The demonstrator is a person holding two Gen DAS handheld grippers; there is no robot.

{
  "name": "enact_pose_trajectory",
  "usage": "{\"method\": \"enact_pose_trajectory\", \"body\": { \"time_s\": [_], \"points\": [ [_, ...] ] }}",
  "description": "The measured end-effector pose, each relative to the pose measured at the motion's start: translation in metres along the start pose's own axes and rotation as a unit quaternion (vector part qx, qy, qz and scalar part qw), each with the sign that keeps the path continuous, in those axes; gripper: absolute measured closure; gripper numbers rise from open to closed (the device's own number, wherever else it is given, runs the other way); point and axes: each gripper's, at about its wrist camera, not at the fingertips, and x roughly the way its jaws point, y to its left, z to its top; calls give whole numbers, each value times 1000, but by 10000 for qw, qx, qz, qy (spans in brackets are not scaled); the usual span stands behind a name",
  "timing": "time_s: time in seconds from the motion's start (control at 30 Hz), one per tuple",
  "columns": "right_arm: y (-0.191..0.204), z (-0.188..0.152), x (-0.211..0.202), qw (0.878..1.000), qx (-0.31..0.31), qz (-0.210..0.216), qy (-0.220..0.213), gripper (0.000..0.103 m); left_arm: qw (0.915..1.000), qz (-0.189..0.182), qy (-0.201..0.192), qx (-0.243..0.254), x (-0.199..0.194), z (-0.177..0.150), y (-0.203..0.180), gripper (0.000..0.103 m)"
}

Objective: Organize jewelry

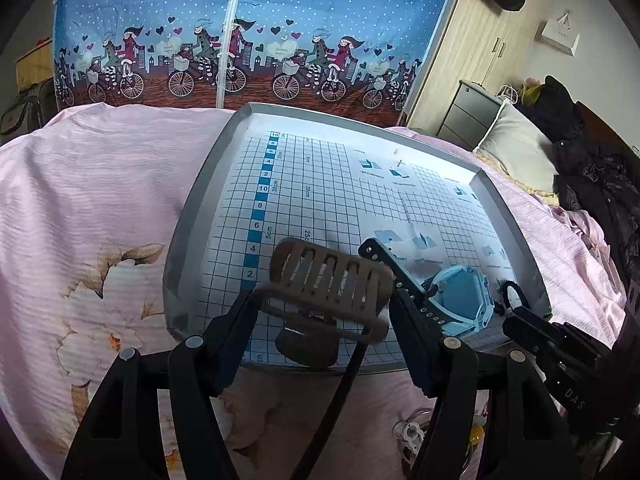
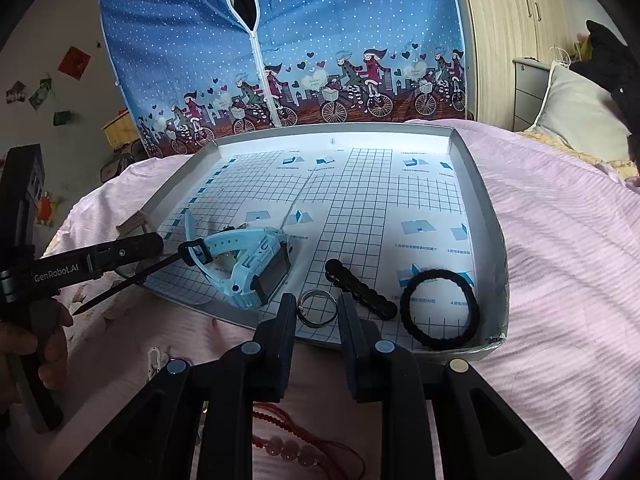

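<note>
In the left wrist view, the left gripper (image 1: 326,312) is clamped on a brown hair claw (image 1: 330,280), which sits between its fingers above the near edge of the grey tray (image 1: 200,208). A dark cord (image 1: 340,396) hangs from the clip down toward the camera. Just to the right of the fingers lies a light blue watch (image 1: 460,300).

In the right wrist view, the right gripper (image 2: 318,312) has its fingers apart, with a metal ring (image 2: 318,308) between them on the tray (image 2: 492,220). I cannot tell if they touch it. To the right lie a black hair clip (image 2: 360,284) and a black bracelet (image 2: 438,308); behind the fingers, on the pink bedding, red beads (image 2: 292,448) wait.

I judge the step is placing the hair claw in the tray; next the left fingers should lower and release it on a free spot.
</note>
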Motion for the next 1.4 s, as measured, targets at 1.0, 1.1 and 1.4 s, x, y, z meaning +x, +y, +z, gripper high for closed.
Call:
{"method": "enact_pose_trajectory", "body": {
  "time_s": [1.0, 1.1, 1.4],
  "points": [
    [38, 0, -148, 9843, -314, 29, -1736, 0, 9720, 94, -2213, 779, -174, -28, -61, 2],
    [46, -8, -166, 9818, -303, 18, -1877, 0, 9711, 131, -2222, 857, -190, -42, -67, 2],
    [67, -53, -205, 9800, -487, -168, -1920, 0, 9713, 10, -2190, 924, -226, -89, -79, 2]
  ]
}}
